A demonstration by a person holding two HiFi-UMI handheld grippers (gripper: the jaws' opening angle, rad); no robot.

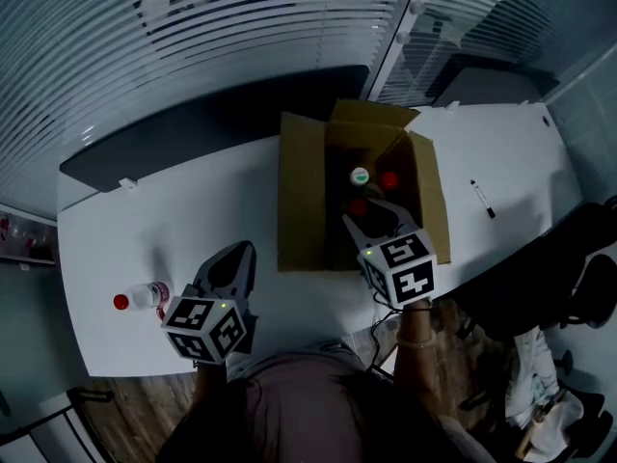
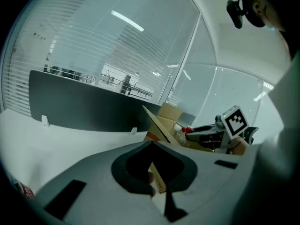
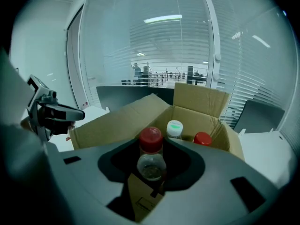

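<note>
right gripper (image 1: 369, 222) clamped on red-capped bottle (image 3: 151, 149) in cardboard box (image 1: 301, 191): keep it upright, clear of green-capped bottle (image 1: 360, 176) at 12 o'clock; left gripper (image 1: 229, 263) jaws together, empty.

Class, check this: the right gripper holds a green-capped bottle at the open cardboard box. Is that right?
No. The bottle in the right gripper has a red cap, not green; the right gripper view shows it at the open cardboard box.

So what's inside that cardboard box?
Three bottles show in the cardboard box: a red-capped bottle clamped in the right gripper, with a green-and-white-capped bottle and a second red-capped bottle behind it. Box walls and jaws hide their lower bodies and the box floor.
</note>
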